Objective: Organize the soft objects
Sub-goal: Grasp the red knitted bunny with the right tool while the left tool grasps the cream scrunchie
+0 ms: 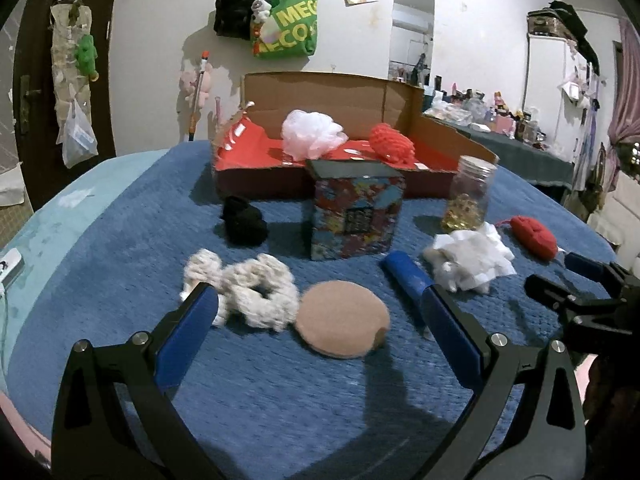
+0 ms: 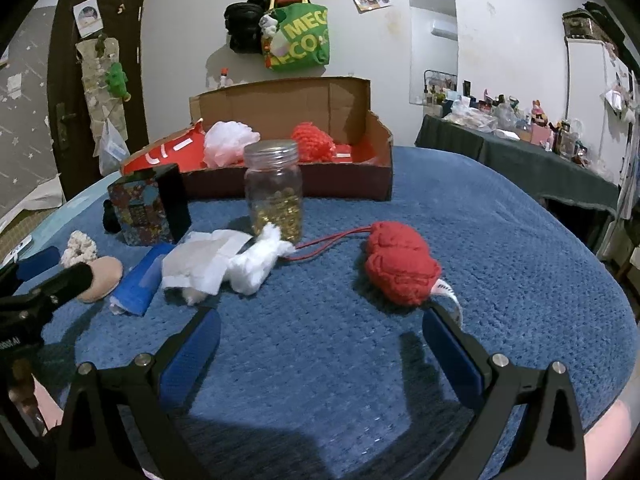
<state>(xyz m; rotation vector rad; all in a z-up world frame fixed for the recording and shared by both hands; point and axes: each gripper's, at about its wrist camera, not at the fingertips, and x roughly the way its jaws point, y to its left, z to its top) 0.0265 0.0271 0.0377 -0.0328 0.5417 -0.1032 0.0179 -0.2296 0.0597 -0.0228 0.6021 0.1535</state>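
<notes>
Left gripper (image 1: 320, 312) hangs low over the blue blanket (image 1: 280, 392), jaws spread wide and empty, bracketing the tan sponge pad (image 1: 342, 314) and white rope scrunchie (image 1: 256, 292). Both look light and squashy; pinch the pad across its edge. Right gripper (image 2: 320, 344), jaws likewise apart and empty, faces the red knit ball (image 2: 400, 268); grip its bulk, not the cord. Cardboard box (image 1: 332, 96) stands beyond.
</notes>
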